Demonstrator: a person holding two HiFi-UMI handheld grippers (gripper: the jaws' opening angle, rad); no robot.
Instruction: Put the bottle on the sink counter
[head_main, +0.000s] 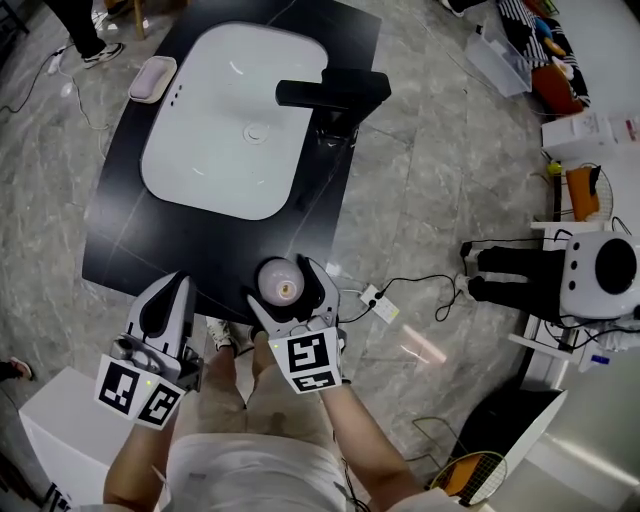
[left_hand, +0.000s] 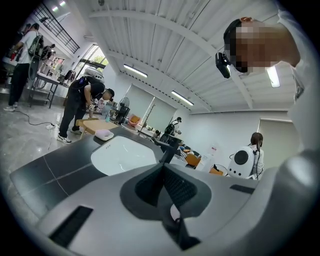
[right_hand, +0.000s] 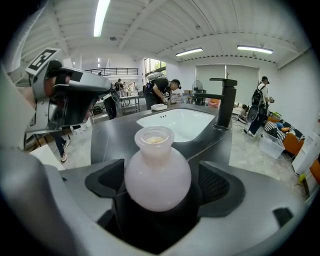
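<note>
Right claw (head_main: 284, 288) first, closest to me: jaws spread wide, the bottle (right_hand: 157, 176) standing upright between them, and I read a sliver of gap at the right pad, so I'm around it and not squeezing. The bottle is at the 6 o'clock edge of the counter (head_main: 125, 235); it looks set down there, though my own claw hides its base. It's a frosted, pale pink thing with a round belly, a short neck and an open mouth, and there's something yellowish inside. I'd judge it small and light, hard and smooth like glass, so slippery and breakable. The belly's widest ring is the place for the pads, since higher or lower the curve would squirt it out. Under the lip of the neck is the other option. Keep it upright, with that mouth open. Over at 9 o'clock my left claw (head_main: 177, 285) hangs low with its jaws pressed together on nothing. Past the bottle at 12 o'clock lies the white basin (head_main: 230, 130), the black tap (head_main: 330, 92) at 1 o'clock, and a pink dish (head_main: 152, 79) far off at 11 o'clock. The spot is close to the edge, so I'd say a nudge inward is safer.
</note>
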